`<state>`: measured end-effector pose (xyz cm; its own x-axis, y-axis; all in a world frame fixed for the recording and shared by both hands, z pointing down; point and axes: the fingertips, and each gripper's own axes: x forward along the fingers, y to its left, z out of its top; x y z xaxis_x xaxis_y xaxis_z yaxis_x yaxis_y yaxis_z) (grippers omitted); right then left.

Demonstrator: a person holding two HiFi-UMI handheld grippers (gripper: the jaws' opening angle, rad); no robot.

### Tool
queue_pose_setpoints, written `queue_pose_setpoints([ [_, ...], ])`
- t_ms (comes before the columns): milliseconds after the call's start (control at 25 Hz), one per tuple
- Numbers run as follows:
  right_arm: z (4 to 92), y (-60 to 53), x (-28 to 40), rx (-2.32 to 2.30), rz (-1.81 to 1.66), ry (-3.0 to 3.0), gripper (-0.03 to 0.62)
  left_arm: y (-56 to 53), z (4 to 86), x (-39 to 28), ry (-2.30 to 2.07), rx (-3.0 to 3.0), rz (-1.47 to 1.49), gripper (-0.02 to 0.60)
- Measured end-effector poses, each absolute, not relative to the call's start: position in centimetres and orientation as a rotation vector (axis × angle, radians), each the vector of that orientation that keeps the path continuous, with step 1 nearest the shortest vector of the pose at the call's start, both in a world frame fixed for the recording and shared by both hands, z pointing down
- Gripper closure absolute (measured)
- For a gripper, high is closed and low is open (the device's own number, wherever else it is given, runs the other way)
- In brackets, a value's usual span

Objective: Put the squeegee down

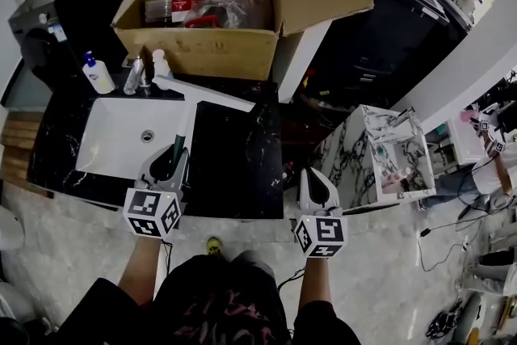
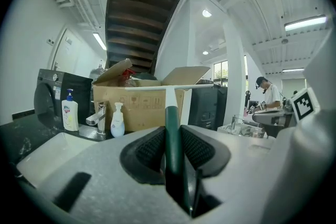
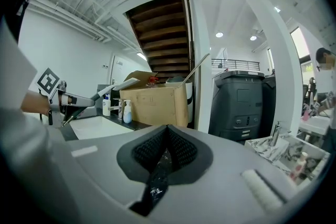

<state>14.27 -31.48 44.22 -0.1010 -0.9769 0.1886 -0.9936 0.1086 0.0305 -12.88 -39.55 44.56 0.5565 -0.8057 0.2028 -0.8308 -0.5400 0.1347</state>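
The squeegee has a dark green handle and a long white blade. My left gripper is shut on the handle and holds the squeegee out over the right edge of the white sink. In the head view the blade lies across the counter's back, in front of the cardboard box. My right gripper hangs past the black counter's right front corner, shut with nothing between its pads. The right gripper view shows the left gripper and the blade at its left.
The open cardboard box holds plastic bottles. A soap bottle, a faucet and a smaller bottle stand behind the sink. A marbled unit stands to the right, a dark appliance at the back left.
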Motion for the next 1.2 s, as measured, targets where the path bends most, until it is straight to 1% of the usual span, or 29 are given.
queue_pose_setpoints([
  [680,45.0,-38.6,17.6,1.833,0.184,-2.391,0.583,-43.7,45.2,-8.2,-1.510,2.486,0.296,0.477],
  [1200,47.4,-40.1,18.3,1.770,0.241,-2.425,0.583,-45.1,49.8,-6.0,-1.499,2.394,0.459,0.477],
])
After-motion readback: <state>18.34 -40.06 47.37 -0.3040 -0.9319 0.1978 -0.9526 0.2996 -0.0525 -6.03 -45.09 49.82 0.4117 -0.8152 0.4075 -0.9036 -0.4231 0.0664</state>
